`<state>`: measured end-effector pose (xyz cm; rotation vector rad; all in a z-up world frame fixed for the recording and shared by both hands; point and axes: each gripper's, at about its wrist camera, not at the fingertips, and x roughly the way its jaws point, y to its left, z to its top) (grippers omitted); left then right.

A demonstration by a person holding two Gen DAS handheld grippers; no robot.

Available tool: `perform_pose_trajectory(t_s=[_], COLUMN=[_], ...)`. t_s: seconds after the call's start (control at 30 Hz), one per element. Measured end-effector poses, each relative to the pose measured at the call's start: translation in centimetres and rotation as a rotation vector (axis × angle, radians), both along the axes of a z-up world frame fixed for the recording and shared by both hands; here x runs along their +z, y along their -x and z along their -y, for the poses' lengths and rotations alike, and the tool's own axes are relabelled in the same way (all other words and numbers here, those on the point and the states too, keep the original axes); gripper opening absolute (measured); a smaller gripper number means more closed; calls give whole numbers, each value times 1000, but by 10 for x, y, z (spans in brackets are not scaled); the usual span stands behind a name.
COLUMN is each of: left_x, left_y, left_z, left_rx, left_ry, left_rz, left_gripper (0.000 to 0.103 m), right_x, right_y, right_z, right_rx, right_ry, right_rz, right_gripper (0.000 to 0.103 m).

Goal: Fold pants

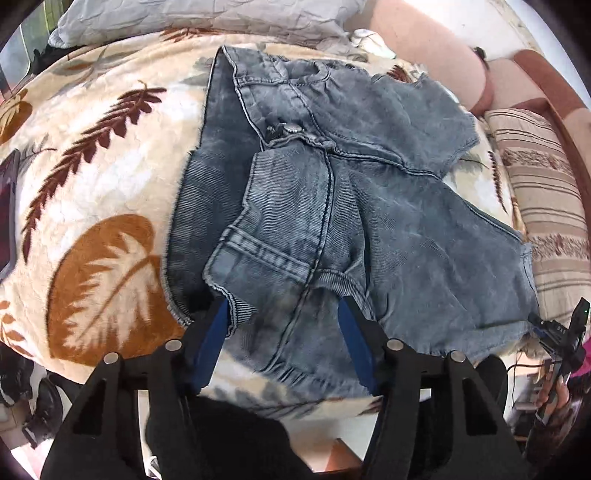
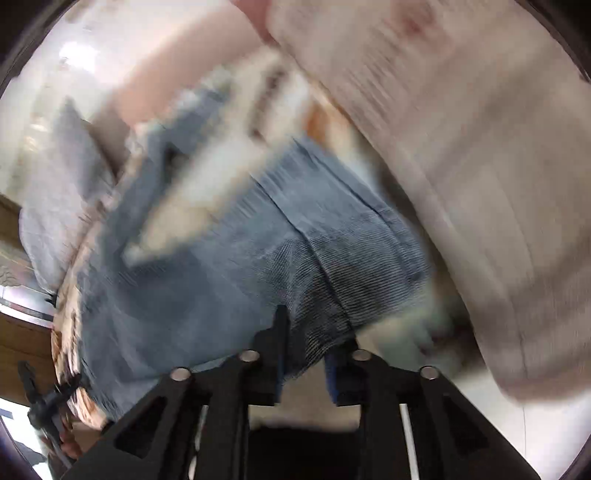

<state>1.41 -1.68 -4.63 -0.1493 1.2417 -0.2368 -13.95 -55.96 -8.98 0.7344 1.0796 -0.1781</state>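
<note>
A pair of short grey-blue denim pants [image 1: 369, 221] lies spread on a leaf-patterned blanket [image 1: 103, 166], waistband at the far end and frayed leg hems toward me. My left gripper [image 1: 282, 314] points down at the near hem. Its blue-padded fingers [image 1: 212, 339] stand well apart with a loose fold of hem between them, and their tips are hidden under the cloth. The right wrist view is motion-blurred. There the pants [image 2: 221, 277] fill the middle, and my right gripper [image 2: 306, 354] has its jaws narrow with the hem corner caught between them. It also shows as the right gripper [image 1: 539, 325] at the pants' right hem.
A striped cushion [image 1: 546, 206] lies right of the pants and looms large as the striped cushion [image 2: 480, 184]. A grey pillow [image 1: 203, 18] and a pink padded headboard [image 1: 424, 48] stand at the far end. The bed edge runs just below my left gripper, with floor clutter beyond.
</note>
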Motion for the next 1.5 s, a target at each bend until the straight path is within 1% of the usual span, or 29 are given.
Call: perform_pose_trajectory(t_s=[0.07,0.1,0.13,0.17,0.2,0.23,0.27,0.33,0.37,0.43,0.53,0.63,0.67,0.7,0.73,0.77,0.83,0.87,0.93,1.0,1.07,1.13,1.17,1.2,1.27,1.33,1.37,1.43,1.5], left_x=[13,21,29,33,36,37,36,26,16,0,-20,-32,-29,-24,-19,-13,-14,-21,-36,-34,-18,3,15,22,35,36,32,17,5], left_y=[2,-1,-6,-11,-18,-27,-33,-48,-57,-63,-67,-66,-65,-62,-59,-56,-57,-60,-65,-62,-59,-61,-67,-74,-96,-118,-130,-150,-158], left_z=[-13,-17,-20,-23,-24,-24,-25,-22,-17,-9,0,8,11,13,15,15,18,21,22,18,8,-5,-11,-15,-25,-24,-25,-27,-19], left_rx=[0,7,15,21,32,43,50,51,46,33,18,7,-1,-15,-23,-20,-12,-7,-4,-3,-12,1,12,23,68,106,122,156,164], left_ry=[4,0,-7,-12,-17,-19,-18,-4,-5,-32,-78,-48,-59,-61,-55,-52,-90,-139,-179,-161,-94,-60,-54,-47,-22,5,24,61,79], left_rz=[46,72,97,110,123,128,124,82,47,3,-44,-82,-71,-43,-16,19,40,27,-25,-13,-3,49,75,87,101,92,71,8,-29], left_gripper=[60,60,61,65,68,74,75,75,75,75,75,75,74,74,74,74,74,74,69,68,64,64,65,66,74,77,77,77,77], right_x=[19,36,52,69,81,91,98,98,95,74,39,6,2,4,11,18,30,27,7,9,26,61,71,84,102,109,106,96,77], right_y=[13,15,13,11,7,0,-9,-44,-58,-94,-120,-137,-140,-140,-137,-131,-118,-118,-122,-120,-120,-120,-125,-133,-154,-188,-213,-249,-286], right_z=[5,6,8,10,11,13,15,12,12,10,9,1,-2,-7,-8,-4,8,12,17,14,12,11,11,9,2,-3,-6,-9,-13], right_rx=[-17,-30,-43,-62,-77,-79,-75,-12,15,60,83,115,135,160,177,170,106,99,112,116,101,97,105,121,144,159,154,139,118], right_ry=[30,95,161,222,259,285,302,298,296,311,345,370,390,445,471,450,435,436,441,459,460,442,431,413,378,296,231,161,88], right_rz=[63,100,133,181,224,259,272,268,237,164,57,-28,-44,-50,-26,9,60,43,-57,-63,-35,70,105,139,184,209,216,216,196], right_gripper=[31,39,44,56,71,76,80,80,80,80,80,80,71,43,25,20,20,20,20,26,34,38,50,65,74,74,74,74,74])
